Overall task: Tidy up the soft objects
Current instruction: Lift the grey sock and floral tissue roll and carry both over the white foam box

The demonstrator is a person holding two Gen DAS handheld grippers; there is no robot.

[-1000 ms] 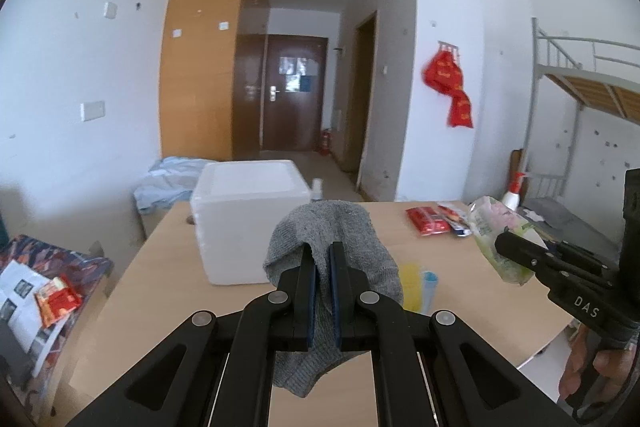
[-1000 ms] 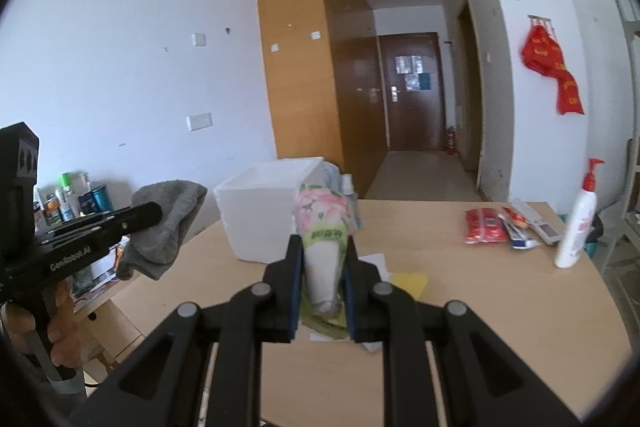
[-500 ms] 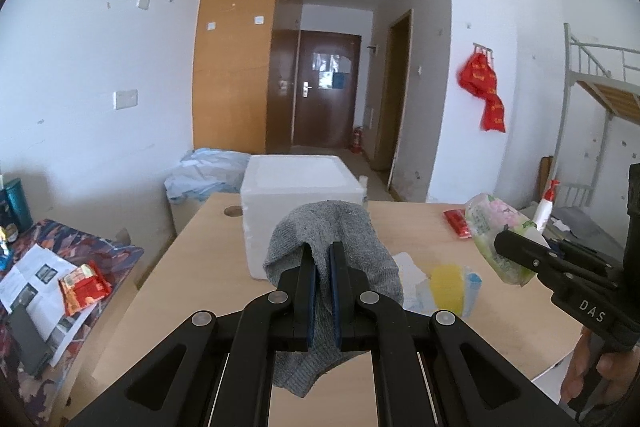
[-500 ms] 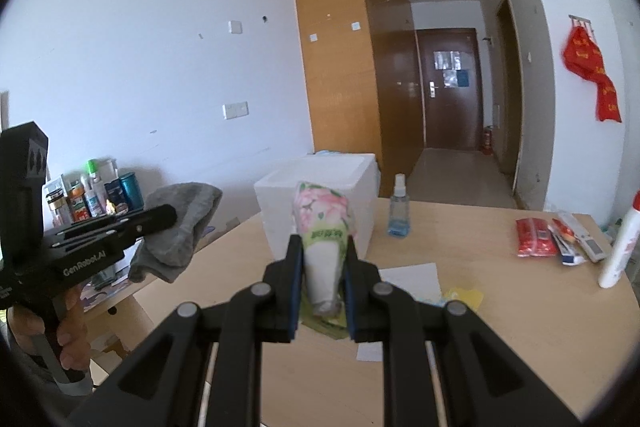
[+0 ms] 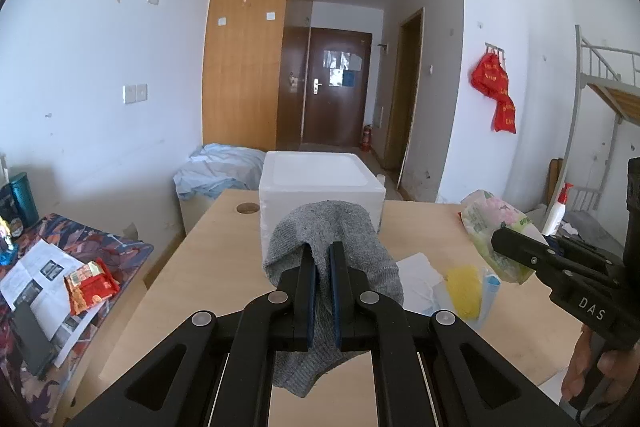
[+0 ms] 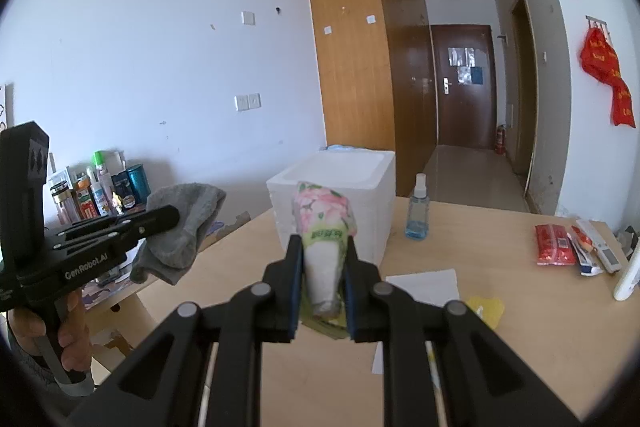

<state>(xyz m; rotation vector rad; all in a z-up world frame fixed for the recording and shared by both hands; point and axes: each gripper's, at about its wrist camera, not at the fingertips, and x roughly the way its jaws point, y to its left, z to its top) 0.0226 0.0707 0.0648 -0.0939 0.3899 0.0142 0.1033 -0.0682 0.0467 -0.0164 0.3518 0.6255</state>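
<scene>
My left gripper [image 5: 323, 253] is shut on a grey sock [image 5: 332, 227] that hangs over and below its fingers, held above the wooden table [image 5: 224, 259]. The same grey sock [image 6: 180, 227] and left gripper [image 6: 174, 214] show at the left of the right wrist view. My right gripper [image 6: 322, 247] is shut on a floral tissue pack [image 6: 324, 223]; that tissue pack [image 5: 494, 223] and the right gripper [image 5: 498, 237] appear at the right of the left wrist view. A white foam box [image 5: 320, 187], open at the top, stands on the table just beyond both held things; the foam box [image 6: 340, 183] is apart from them.
On the table lie white paper [image 6: 428, 285], a yellow sponge [image 5: 462, 289], a blue spray bottle [image 6: 418, 209], red packets [image 6: 554, 245] and a white pump bottle [image 5: 558, 207]. A side table [image 5: 60, 267] with papers and bottles [image 6: 100, 191] stands to the left. A bunk bed [image 5: 608, 95] is at the right.
Both grippers have swung leftward across the room and come a little closer to the foam box, which now sits more central. The sock and tissue pack stay gripped as before.
</scene>
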